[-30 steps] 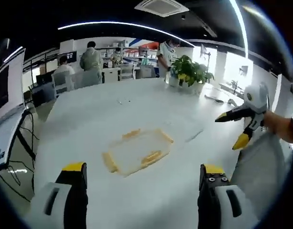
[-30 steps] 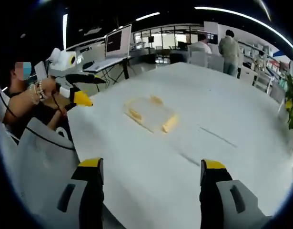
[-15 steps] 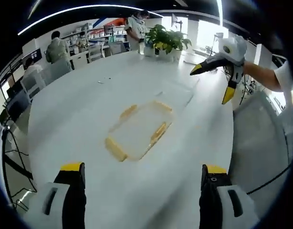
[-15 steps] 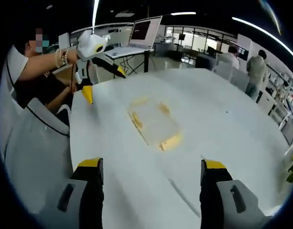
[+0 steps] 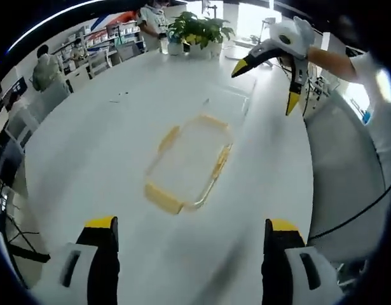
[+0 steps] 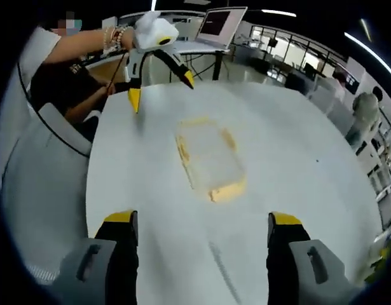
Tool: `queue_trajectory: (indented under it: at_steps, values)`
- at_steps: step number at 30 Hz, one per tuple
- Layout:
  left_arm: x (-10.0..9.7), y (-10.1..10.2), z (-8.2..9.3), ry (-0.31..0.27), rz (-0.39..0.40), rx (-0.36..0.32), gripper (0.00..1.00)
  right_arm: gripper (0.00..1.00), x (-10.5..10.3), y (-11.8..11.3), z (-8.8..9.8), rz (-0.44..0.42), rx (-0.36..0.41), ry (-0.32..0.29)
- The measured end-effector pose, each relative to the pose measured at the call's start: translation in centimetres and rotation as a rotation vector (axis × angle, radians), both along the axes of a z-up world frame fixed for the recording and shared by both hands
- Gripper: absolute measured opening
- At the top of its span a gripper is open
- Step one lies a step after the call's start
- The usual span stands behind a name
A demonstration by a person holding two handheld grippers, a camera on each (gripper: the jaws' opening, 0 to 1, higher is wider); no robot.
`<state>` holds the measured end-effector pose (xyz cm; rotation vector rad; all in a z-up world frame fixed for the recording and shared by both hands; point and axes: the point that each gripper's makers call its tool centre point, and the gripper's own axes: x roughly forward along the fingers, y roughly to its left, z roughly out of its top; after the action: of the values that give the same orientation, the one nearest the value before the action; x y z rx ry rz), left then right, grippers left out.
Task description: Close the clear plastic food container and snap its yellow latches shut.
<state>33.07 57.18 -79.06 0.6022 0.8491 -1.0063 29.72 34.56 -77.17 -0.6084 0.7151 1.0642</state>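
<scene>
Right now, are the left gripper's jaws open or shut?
Open. In the left gripper view its two yellow-tipped jaws rise wide apart, the left gripper holding nothing, with the clear plastic food container lying ahead on the white table.

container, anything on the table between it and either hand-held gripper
Nothing visible. Bare white table lies between the container and the left hand-held gripper, likewise the right hand-held gripper.

White table — clear container with yellow latches, potted plant at far edge

Views face each other above one container (both high) — sharing it.
</scene>
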Motion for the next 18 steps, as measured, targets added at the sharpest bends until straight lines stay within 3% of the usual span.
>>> queue_trajectory:
  at_steps: [2,5,7,11,14,18]
  values:
    - [0.2,-0.1,-0.2,-0.004,-0.031,0.018,0.90,0.81,0.3,0.2,-0.2,0.014,-0.005,0.006]
    - [-0.3,-1.1,-0.2,0.030,-0.109,-0.012,0.87,0.80,0.7,0.3,-0.6,0.036,-0.025,0.016]
    - [0.2,-0.8,-0.5,0.036,-0.121,0.019,0.83,0.81,1.1,0.4,-0.8,0.059,-0.039,0.024]
    - [1.3,-0.1,-1.0,0.033,-0.158,0.087,0.72,0.78,2.0,0.6,-1.3,0.079,-0.057,0.029]
    - [1.7,-0.3,-1.2,0.054,-0.157,0.083,0.60,0.78,2.5,0.8,-1.5,0.089,-0.057,0.044]
    - [2.0,-1.0,-1.7,0.072,-0.177,0.077,0.62,0.79,3.0,1.1,-2.0,0.097,-0.052,0.078]
